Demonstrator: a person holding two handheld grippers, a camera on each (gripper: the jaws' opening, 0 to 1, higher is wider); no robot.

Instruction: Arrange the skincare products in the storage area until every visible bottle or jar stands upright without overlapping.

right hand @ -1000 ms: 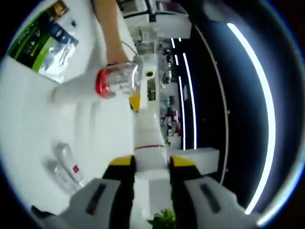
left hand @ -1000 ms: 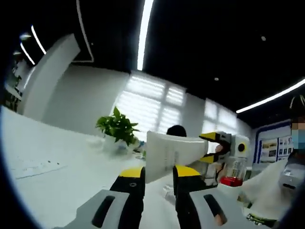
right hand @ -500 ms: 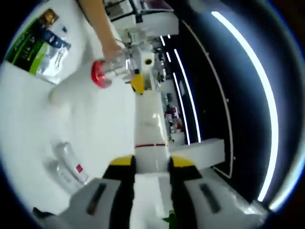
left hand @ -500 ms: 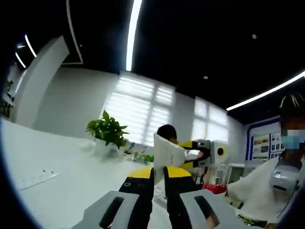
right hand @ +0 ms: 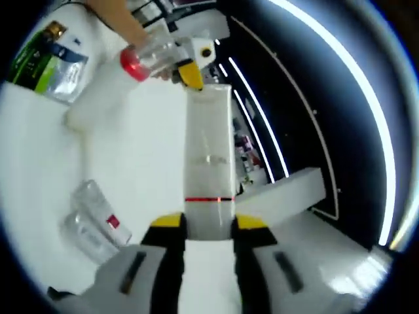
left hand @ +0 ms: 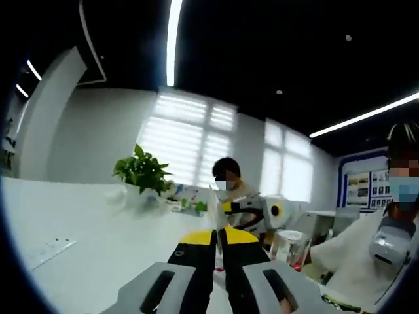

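A white tube (right hand: 209, 147) with a thin red band sits between the jaws of my right gripper (right hand: 208, 222), which is shut on its lower part. At the tube's far end my left gripper (right hand: 190, 73) pinches it with its yellow tips. In the left gripper view my left gripper (left hand: 217, 234) is nearly closed on the tube's thin edge (left hand: 213, 199), and my right gripper (left hand: 252, 214) shows just beyond. A clear jar with a red cap (right hand: 143, 59) is beside the left gripper. Two clear bottles (right hand: 98, 219) lie flat on the white table (right hand: 144, 150).
A green and silver packet (right hand: 46, 59) lies at the table's far left. A person's arm (right hand: 121, 16) reaches in near the jar. A potted plant (left hand: 141, 173) stands on the table, a seated person (left hand: 228, 180) behind, and another person (left hand: 386, 242) at the right.
The left gripper's jaws have narrowed from wide apart to nearly closed on the tube, which has turned edge-on in its view. Both views have shifted with the hands.
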